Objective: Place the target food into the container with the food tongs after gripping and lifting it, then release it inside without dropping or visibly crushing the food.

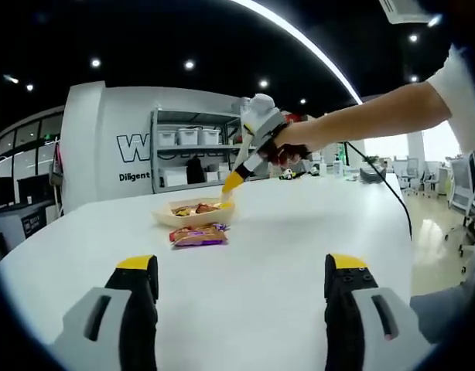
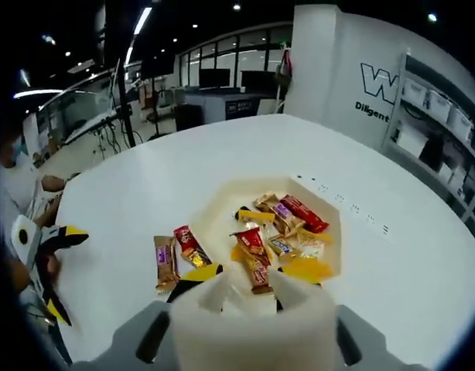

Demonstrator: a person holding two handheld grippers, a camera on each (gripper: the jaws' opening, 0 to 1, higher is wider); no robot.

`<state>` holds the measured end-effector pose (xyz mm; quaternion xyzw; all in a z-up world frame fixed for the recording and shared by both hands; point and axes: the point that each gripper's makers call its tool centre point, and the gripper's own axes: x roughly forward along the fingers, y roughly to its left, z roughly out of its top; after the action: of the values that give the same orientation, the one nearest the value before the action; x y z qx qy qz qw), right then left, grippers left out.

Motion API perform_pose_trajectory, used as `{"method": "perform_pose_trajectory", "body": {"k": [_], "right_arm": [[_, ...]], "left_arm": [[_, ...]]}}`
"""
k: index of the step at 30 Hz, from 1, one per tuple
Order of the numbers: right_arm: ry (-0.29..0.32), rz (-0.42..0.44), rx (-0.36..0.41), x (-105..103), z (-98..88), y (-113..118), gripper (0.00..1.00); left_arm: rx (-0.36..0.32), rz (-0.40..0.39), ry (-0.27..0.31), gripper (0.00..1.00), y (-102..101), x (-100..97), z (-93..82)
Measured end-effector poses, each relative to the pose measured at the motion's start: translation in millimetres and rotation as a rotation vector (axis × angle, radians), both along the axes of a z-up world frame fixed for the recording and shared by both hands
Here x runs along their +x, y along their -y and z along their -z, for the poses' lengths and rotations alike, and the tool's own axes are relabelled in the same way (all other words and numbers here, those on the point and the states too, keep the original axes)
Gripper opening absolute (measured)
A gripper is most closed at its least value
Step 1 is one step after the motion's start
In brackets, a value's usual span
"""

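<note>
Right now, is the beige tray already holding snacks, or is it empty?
Holding snacks: in the right gripper view several wrapped bars lie inside the beige tray, while two wrapped bars lie outside on the white table.

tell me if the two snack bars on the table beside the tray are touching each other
Apart. The right gripper view shows a strip of white table between the brown bar and the red bar.

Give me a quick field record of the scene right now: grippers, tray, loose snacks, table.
right gripper: over the tray's near edge, yellow jaw tips apart, nothing clearly between them
left gripper: low over bare table, jaws wide apart, empty
tray: shallow, pale, holds a pile of wrapped snacks
loose snacks: two wrapped bars on the table beside the tray, outside it
table: white, round-edged
background: shelving with bins behind the table
</note>
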<state>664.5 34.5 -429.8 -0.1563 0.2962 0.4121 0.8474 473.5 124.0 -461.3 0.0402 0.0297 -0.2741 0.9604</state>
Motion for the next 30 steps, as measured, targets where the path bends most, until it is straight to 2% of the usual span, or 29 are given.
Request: {"method": "perform_pose_trajectory", "body": {"k": [4, 5, 6, 10, 15, 24, 30], "right_arm": [[-0.029, -0.021, 0.013, -11.7, -0.2, -8.4, 0.21], [-0.064, -0.031, 0.054, -20.5, -1.6, -16.1, 0.21], [-0.071, -0.043, 0.066, -26.1, -2.8, -20.6, 0.21], [-0.075, -0.061, 0.079, -35.7, -2.4, -31.8, 0.21], [-0.098, -0.097, 0.074, -53.8, 9.4, -49.5, 0.21], [-0.102, -0.122, 0.056, -70.1, 19.1, -63.9, 0.21], [-0.094, -0.126, 0.038, -67.0, 26.4, -69.0, 0.22]], "left_arm": [[0.002, 0.001, -0.001, 0.87, -0.5, 0.6, 0.6], [0.001, 0.002, -0.002, 0.87, -0.4, 0.5, 0.7], [0.002, 0.002, -0.003, 0.87, -0.5, 0.6, 0.8], [0.002, 0.004, 0.003, 0.87, 0.1, -0.3, -0.4], [0.000, 0.001, 0.002, 0.87, -1.4, 1.2, 0.3], [0.004, 0.003, -0.002, 0.87, 0.0, -0.1, 1.3], [0.003, 0.003, -0.002, 0.87, 1.2, -1.4, 0.9]]}}
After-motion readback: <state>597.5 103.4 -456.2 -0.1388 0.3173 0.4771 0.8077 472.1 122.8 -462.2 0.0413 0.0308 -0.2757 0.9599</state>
